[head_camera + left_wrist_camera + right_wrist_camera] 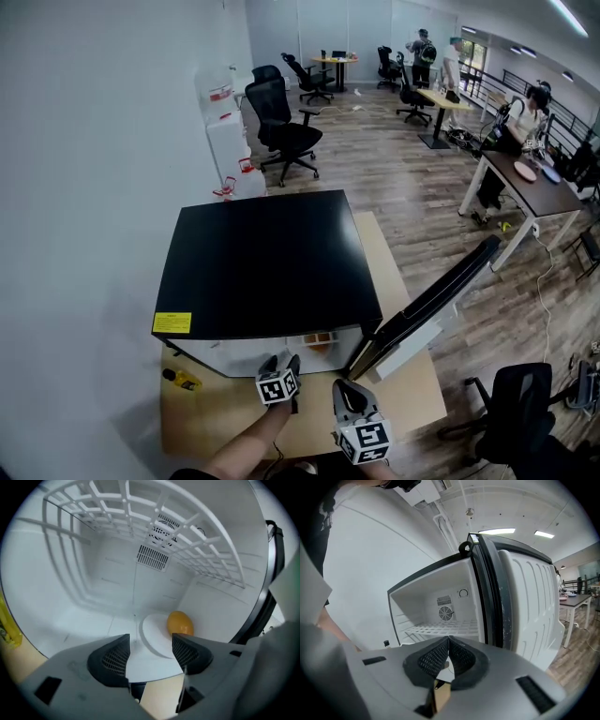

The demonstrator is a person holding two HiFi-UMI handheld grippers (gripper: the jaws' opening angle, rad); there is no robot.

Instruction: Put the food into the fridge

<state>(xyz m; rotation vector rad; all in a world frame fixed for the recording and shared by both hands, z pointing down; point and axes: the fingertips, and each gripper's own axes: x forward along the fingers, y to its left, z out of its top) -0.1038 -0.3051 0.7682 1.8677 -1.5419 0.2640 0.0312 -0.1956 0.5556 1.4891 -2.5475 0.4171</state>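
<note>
A black-topped mini fridge [262,262] stands on a wooden platform with its door [441,291] swung open to the right. On the fridge's white floor lies a white plate [152,634] with a round orange food [180,623] at its far right edge. My left gripper [150,651] is at the fridge opening [280,363], open, with nothing between its pads; the plate lies just beyond them. A white wire shelf [140,513] is overhead. My right gripper [448,656] hangs in front of the fridge [347,389], shut and empty.
A small yellow bottle [181,379] lies on the platform [225,412] left of the fridge, by the wall. The open door [525,597] stands at the right. Office chairs [281,122] [516,403], a water dispenser [225,141], desks and people are farther off.
</note>
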